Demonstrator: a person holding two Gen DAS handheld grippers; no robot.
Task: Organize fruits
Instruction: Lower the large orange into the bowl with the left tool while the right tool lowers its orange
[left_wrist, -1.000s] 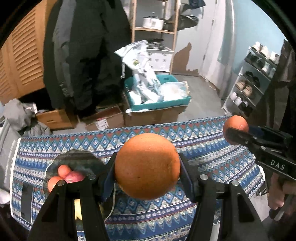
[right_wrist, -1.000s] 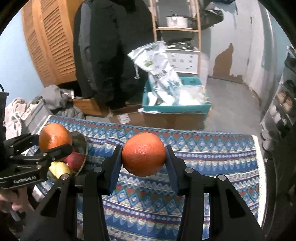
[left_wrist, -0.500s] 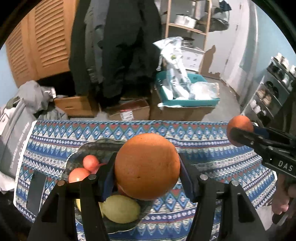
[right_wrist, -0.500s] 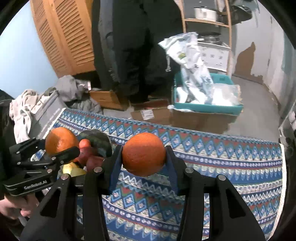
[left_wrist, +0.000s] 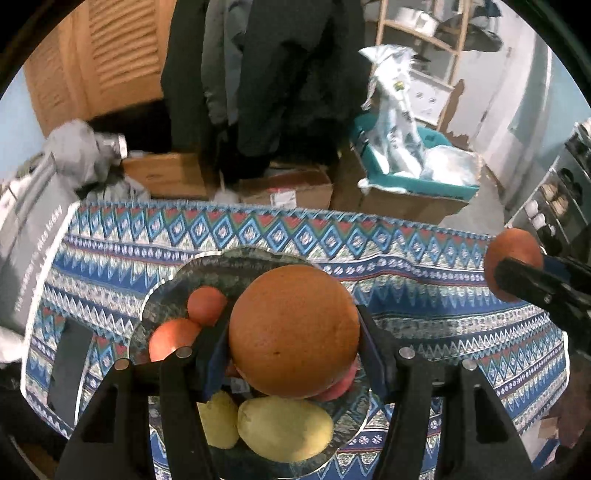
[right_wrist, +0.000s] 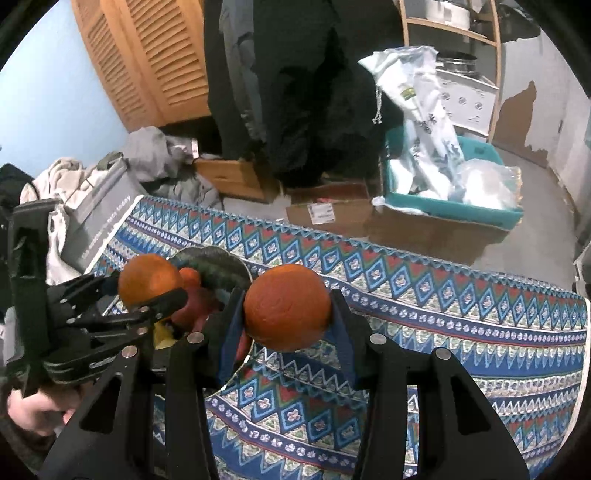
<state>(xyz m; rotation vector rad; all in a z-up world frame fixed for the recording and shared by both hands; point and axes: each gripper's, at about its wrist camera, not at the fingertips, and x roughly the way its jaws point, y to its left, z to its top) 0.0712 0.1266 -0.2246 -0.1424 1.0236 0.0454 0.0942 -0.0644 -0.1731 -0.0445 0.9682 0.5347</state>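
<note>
Two oranges are up: the left gripper (left_wrist: 293, 332) clamps the big orange (left_wrist: 293, 330) right over the fruit bowl (left_wrist: 229, 267), while the right gripper (right_wrist: 286, 308) pinches the small orange (right_wrist: 287, 306) above the cloth (right_wrist: 424, 314) beside the bowl.

Black grippers (left_wrist: 293, 334); blue pads (right_wrist: 231, 334); silver screws (right_wrist: 378, 338)

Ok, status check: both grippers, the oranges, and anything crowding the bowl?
Left gripper shut on large orange, over the bowl. Right gripper shut on smaller orange, beside the bowl over the cloth. Bowl crowded: lemons, reddish fruit.
</note>
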